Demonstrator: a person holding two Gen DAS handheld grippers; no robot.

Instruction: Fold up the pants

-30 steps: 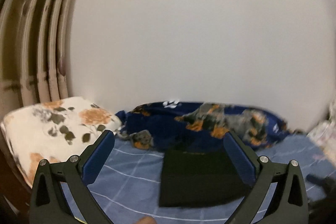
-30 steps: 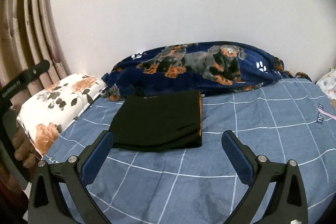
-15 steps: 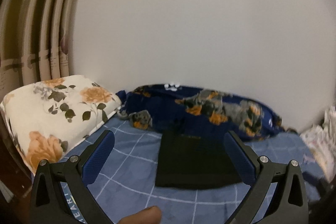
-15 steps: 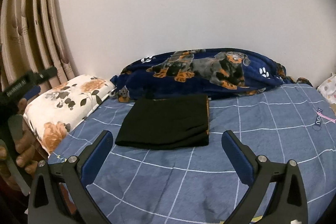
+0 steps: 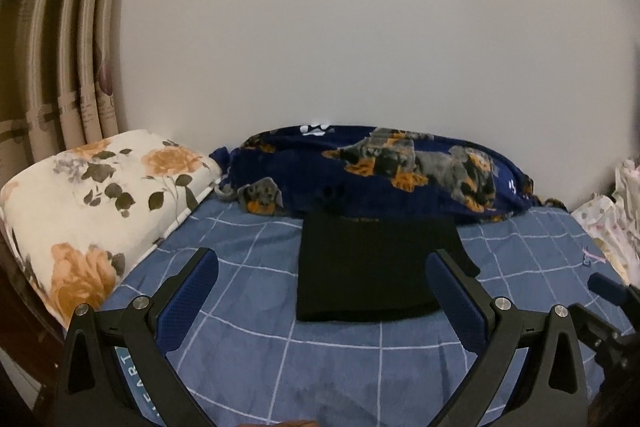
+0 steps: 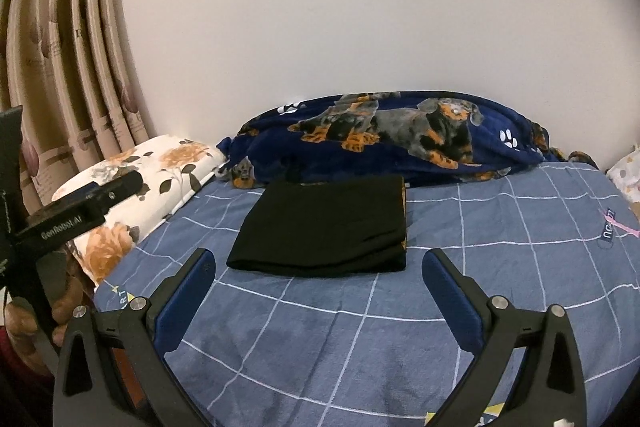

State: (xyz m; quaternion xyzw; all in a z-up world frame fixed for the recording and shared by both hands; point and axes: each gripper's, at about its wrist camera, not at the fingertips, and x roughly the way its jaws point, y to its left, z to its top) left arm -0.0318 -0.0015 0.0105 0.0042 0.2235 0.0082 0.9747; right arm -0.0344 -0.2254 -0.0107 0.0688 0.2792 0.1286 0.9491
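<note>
The black pants [image 5: 368, 263] lie folded into a flat rectangle on the blue checked bed sheet [image 5: 256, 355], near the far side. They also show in the right wrist view [image 6: 332, 225], with an orange inner edge on the right side. My left gripper [image 5: 320, 263] is open and empty, held back from the pants near the bed's front. My right gripper [image 6: 318, 263] is open and empty, also in front of the pants and apart from them.
A dark blue dog-print blanket [image 5: 380, 175] lies bunched along the wall behind the pants. A floral pillow [image 5: 92, 203] sits at the left by the curtain [image 6: 72, 59]. Pale patterned bedding [image 5: 612, 219] lies at the right edge. The left gripper's body [image 6: 60, 223] shows at the left.
Both grippers have drawn back from the pants and tilted down, so more of the bed sheet shows. The pants have not moved. Both stay open.
</note>
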